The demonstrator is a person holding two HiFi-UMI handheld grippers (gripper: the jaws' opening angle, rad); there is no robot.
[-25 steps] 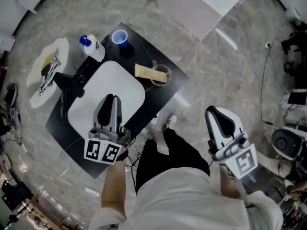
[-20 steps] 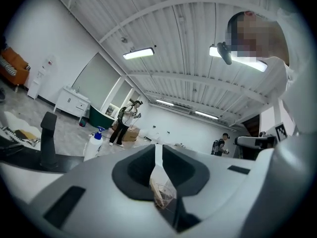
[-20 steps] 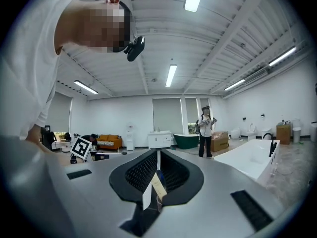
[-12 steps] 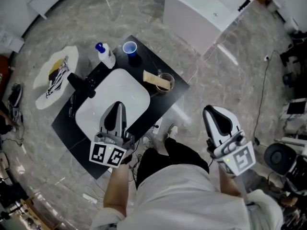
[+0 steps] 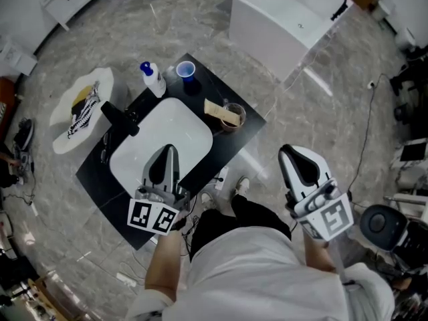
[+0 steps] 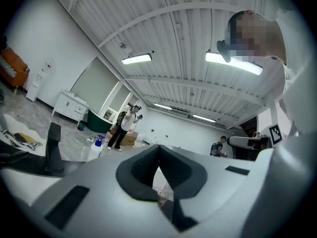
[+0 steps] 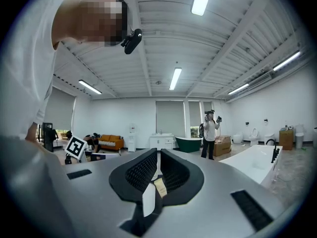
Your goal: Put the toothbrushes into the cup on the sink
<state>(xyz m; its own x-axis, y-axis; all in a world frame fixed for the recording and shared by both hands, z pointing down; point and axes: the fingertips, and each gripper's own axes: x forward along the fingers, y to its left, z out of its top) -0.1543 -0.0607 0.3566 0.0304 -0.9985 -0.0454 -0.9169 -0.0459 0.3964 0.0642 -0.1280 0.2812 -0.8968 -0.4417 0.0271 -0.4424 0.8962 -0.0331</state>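
1. Left gripper (image 6: 158,150): jaws pressed tip to tip, nothing between them. In the head view it hangs over the near part of the white sink (image 5: 160,129), set in a black counter (image 5: 227,144)
2. Right gripper (image 7: 157,158): jaws drawn together to a thin slit, nothing gripped. It sits off the counter's right edge, above grey floor (image 5: 321,99)
3. Task items: a glass cup (image 5: 234,116) stands near the counter's right corner, with a tan pack (image 5: 215,108) touching it. Too small to tell whether the pack is the toothbrushes
4. Far side of the sink: blue cup (image 5: 186,70), bottle (image 5: 154,80), black faucet (image 5: 120,118). The basin is bare
5. Room: open floor runs between the counter and a white bathtub (image 5: 287,12). A pale rug (image 5: 67,129) lies left of the counter
6. Only the gripper views show a distant standing person (image 7: 210,132) and an orange sofa (image 7: 110,142)
7. The left gripper's body hides most of the counter in its own view
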